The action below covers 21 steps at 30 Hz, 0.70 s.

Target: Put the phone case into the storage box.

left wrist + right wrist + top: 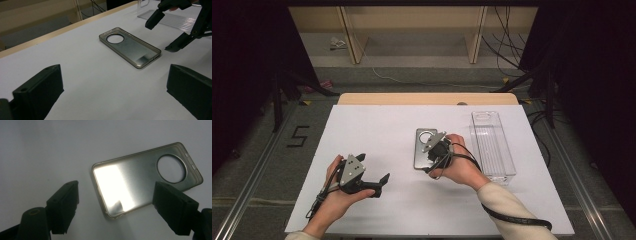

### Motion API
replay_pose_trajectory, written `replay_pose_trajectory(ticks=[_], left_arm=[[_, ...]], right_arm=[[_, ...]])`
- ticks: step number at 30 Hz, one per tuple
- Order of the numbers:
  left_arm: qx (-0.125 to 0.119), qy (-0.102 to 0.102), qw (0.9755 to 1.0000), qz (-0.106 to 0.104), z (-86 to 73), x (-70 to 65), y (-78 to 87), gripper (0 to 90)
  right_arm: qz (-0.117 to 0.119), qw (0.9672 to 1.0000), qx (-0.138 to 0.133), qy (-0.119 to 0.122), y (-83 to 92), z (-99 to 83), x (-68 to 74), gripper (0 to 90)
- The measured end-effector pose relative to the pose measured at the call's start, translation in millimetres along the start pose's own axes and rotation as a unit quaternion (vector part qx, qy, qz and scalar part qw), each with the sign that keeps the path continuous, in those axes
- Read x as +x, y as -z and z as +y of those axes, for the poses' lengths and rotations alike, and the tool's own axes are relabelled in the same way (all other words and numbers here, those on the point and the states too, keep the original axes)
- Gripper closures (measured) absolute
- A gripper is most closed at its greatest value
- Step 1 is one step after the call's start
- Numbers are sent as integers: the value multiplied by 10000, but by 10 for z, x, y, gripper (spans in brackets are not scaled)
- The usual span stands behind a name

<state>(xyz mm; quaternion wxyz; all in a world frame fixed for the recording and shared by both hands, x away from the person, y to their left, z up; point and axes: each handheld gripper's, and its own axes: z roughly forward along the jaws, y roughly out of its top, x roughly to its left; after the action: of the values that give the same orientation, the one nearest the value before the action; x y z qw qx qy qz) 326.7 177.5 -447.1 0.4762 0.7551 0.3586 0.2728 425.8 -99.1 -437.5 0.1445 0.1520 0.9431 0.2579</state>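
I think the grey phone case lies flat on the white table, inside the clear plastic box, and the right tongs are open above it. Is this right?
Not fully. The phone case lies flat on the white table, but outside the clear plastic box, to its left and apart from it, as the high view shows. The rest holds: the right tongs are open above the case.

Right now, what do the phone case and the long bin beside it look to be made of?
Phone case: seemingly soft, smoke-tinted translucent plastic, perhaps TPU; glossy, since it throws back a bright glare and the white table shows through its round camera cutout. Long bin: clear rigid plastic, probably acrylic or similar; the table is visible through its walls, and its floor looks ribbed in the left gripper view.
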Motion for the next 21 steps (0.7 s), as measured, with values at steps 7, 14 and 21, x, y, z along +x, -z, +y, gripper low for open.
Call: replay_pose_trajectory(ticks=[7,14,21], left_arm=[[21,-2,10000,-9,-9,-9,-11,1],[28,3,10000,-15,-11,-7,-11,2],[12,6,10000,-11,-9,-2,-6,2]], right_arm=[[168,9980,489,370,-60,50,23,241],[131,9927,940,740,-162,140,30,272],[33,9845,1334,1137,-272,235,39,290]])
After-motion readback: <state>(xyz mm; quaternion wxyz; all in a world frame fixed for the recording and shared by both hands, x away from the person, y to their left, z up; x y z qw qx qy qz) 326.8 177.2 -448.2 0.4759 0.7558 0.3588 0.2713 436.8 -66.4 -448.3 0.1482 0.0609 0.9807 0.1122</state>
